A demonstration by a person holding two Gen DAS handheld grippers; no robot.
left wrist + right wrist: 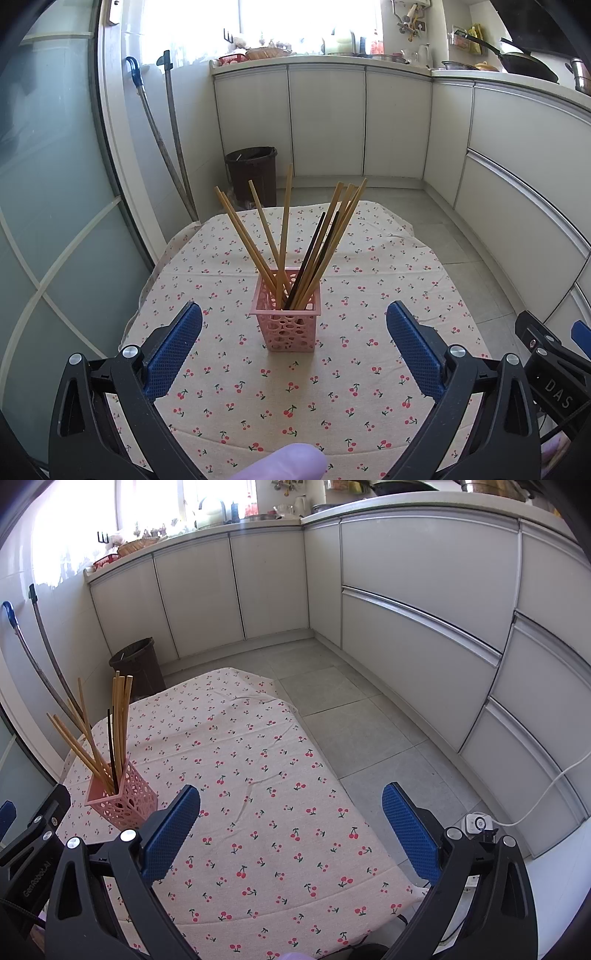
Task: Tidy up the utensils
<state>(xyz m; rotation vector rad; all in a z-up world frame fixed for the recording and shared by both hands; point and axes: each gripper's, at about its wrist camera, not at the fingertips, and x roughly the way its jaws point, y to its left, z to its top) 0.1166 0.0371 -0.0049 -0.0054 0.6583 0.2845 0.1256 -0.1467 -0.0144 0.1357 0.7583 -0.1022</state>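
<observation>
Left gripper (pixel 294 334) w/ blue textured pads is hovering over the cherry-print tablecloth (pixel 369 369), fingers spread wide apart & gripping nothing. The pink perforated square plastic holder (pixel 286 325) is standing upright just ahead of it, centred btwn the two pads, not touching either. Pale wooden chopsticks (pixel 284 229) plus a couple of dark brown ones (pixel 314 245) are fanning out of its top. Dark brown waste bin (pixel 253 173) is sitting on the floor well beyond the holder.

Right gripper (pixel 291 812) is also hanging wide open, empty, over bare cloth; the holder is standing off to its left, near the left pad. A fingertip (pixel 284 463) is showing at the bottom edge of the left view
</observation>
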